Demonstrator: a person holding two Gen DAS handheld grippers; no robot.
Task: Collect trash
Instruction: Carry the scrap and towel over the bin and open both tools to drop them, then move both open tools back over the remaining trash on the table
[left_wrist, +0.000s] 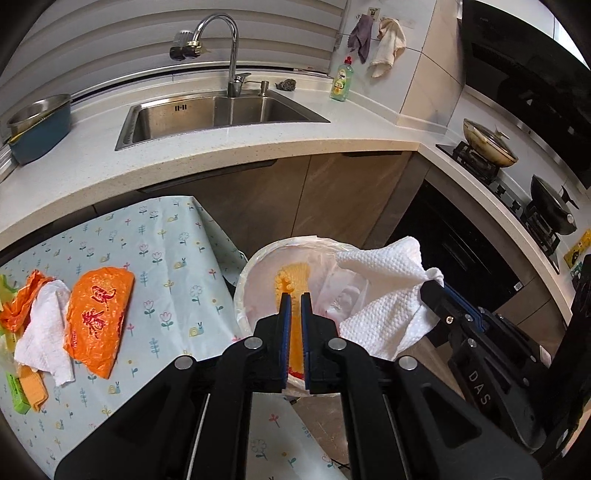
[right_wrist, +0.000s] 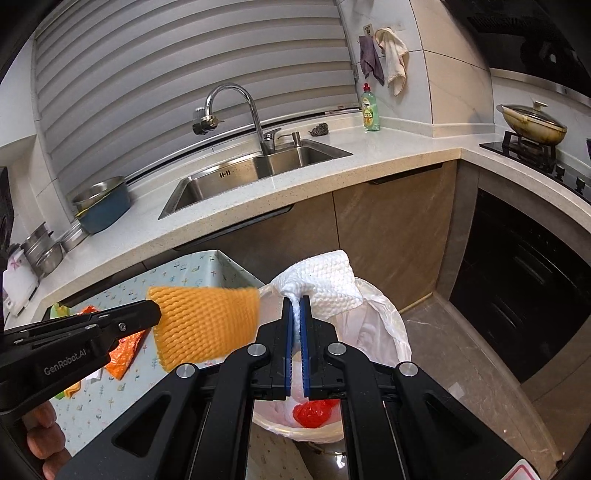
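Note:
My left gripper (left_wrist: 294, 296) is shut on an orange foam net (left_wrist: 291, 277) and holds it over the white-lined trash bin (left_wrist: 246, 280). In the right wrist view the same left gripper (right_wrist: 157, 314) comes in from the left, the foam net (right_wrist: 207, 325) hanging from it at the bin's left side. My right gripper (right_wrist: 294, 300) is shut on a white paper towel (right_wrist: 327, 282) above the bin (right_wrist: 391, 325), which holds a red plastic scrap (right_wrist: 312, 410). From the left wrist view, the right gripper (left_wrist: 430, 287) pinches the paper towel (left_wrist: 380, 295) over the bin's right rim.
Left of the bin, a flower-print table (left_wrist: 177, 266) carries an orange plastic bag (left_wrist: 98, 317), a crumpled paper towel (left_wrist: 44, 332), a green item (left_wrist: 16, 391) and more orange scraps. Behind run the counter with the sink (left_wrist: 218, 114) and the stove with pans (left_wrist: 487, 142). A hand (right_wrist: 40, 435) grips the left tool.

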